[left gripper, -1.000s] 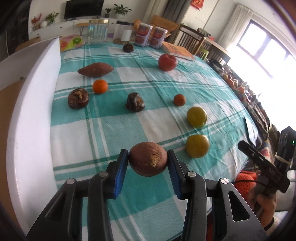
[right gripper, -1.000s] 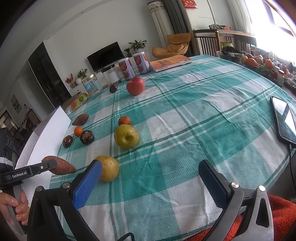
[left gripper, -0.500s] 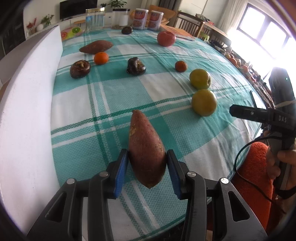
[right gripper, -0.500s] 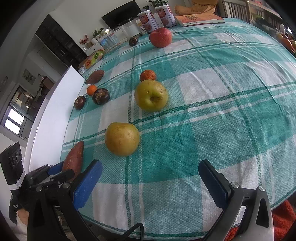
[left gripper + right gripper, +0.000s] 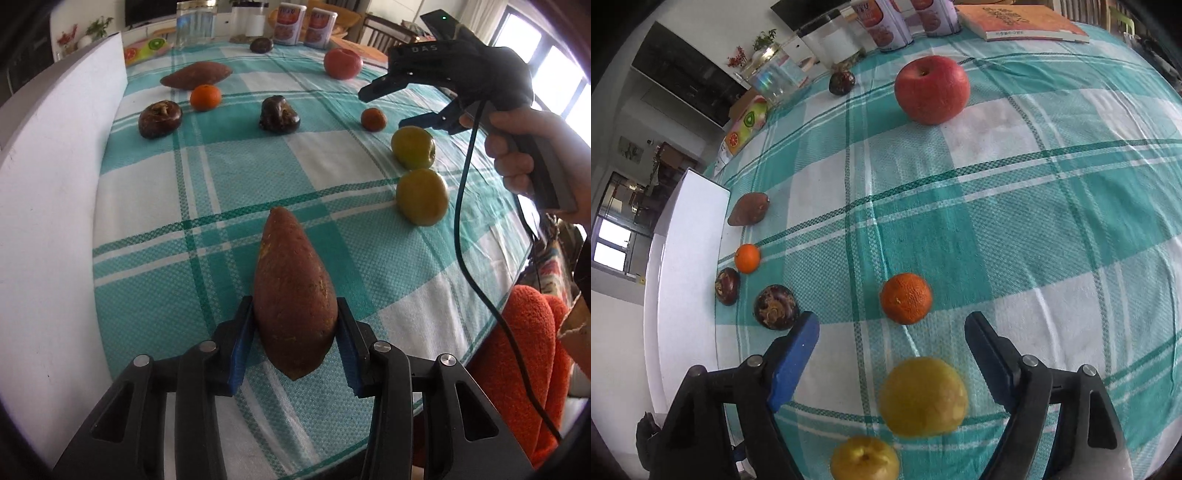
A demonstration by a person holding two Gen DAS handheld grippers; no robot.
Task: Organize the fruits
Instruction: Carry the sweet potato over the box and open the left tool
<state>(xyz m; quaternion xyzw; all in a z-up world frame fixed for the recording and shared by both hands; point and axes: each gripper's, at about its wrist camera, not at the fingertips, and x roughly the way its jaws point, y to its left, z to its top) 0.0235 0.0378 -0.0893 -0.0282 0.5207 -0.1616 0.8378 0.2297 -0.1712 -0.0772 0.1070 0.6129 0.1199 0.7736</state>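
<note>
Left gripper (image 5: 294, 347) clamped on a sweet potato (image 5: 293, 295), blue pads pressed to both flanks, pointed tip aimed away across the teal-and-white checked tablecloth (image 5: 221, 177); whether the potato touches the cloth or hangs just above it, hard to tell from this angle. Right gripper (image 5: 892, 332) spread wide, holding nothing, poised over the right side of the table with a yellow-green apple (image 5: 922, 397) between its fingers and just beneath them. Second yellow-green apple (image 5: 864, 459) nearer the table edge, small orange (image 5: 905, 298) just beyond the fingertips. Farther off, a red apple (image 5: 932, 89) near two printed cans (image 5: 306, 24) and a book (image 5: 1021, 22). Along the white foam board (image 5: 55, 184) on the left: another sweet potato (image 5: 195, 75), a second orange (image 5: 205, 97) and two dark brown fruits (image 5: 160, 119), a third dark one (image 5: 261, 44) by the glass jars (image 5: 195, 18).
</note>
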